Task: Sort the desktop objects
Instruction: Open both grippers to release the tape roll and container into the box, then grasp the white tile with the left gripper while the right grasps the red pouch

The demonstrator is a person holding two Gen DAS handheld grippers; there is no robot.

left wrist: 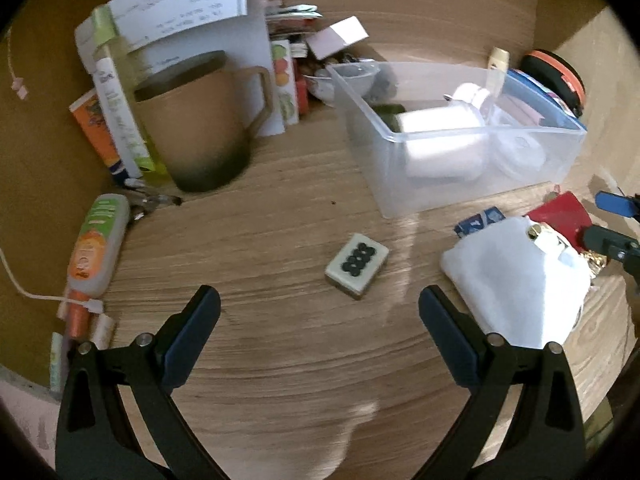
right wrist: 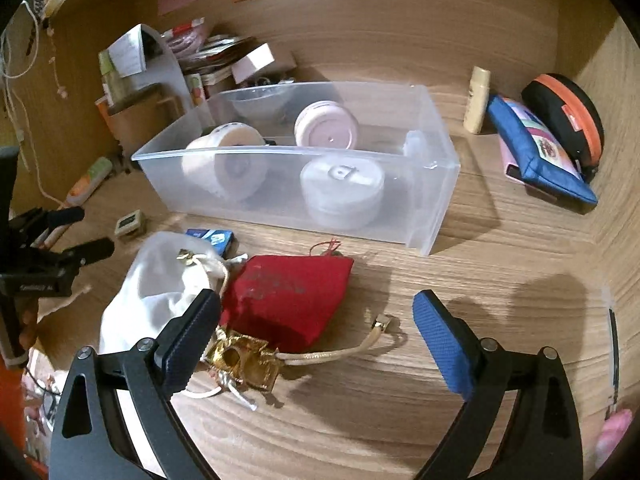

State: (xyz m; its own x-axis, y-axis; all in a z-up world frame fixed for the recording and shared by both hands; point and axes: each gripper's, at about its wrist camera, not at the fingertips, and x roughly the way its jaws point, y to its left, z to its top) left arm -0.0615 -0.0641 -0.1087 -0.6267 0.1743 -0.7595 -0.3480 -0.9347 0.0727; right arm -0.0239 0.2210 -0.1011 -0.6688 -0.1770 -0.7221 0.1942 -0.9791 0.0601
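Now the soft red pouch [right wrist: 290, 300] is framed by the right gripper [right wrist: 316, 312], jaws apart; best pinched mid-body, limp cloth.

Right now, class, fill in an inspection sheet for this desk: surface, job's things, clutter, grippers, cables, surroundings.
Surface: wooden desk, crowded.
Job's things: clear bin holding round containers; tile, white pouch, red pouch loose in front of it.
Clutter: mug, tube, blue case.
Grippers: left gripper and right gripper open, empty.
Cables: white cord at the desk's left edge.
Surroundings: wooden back panel with sticky notes.
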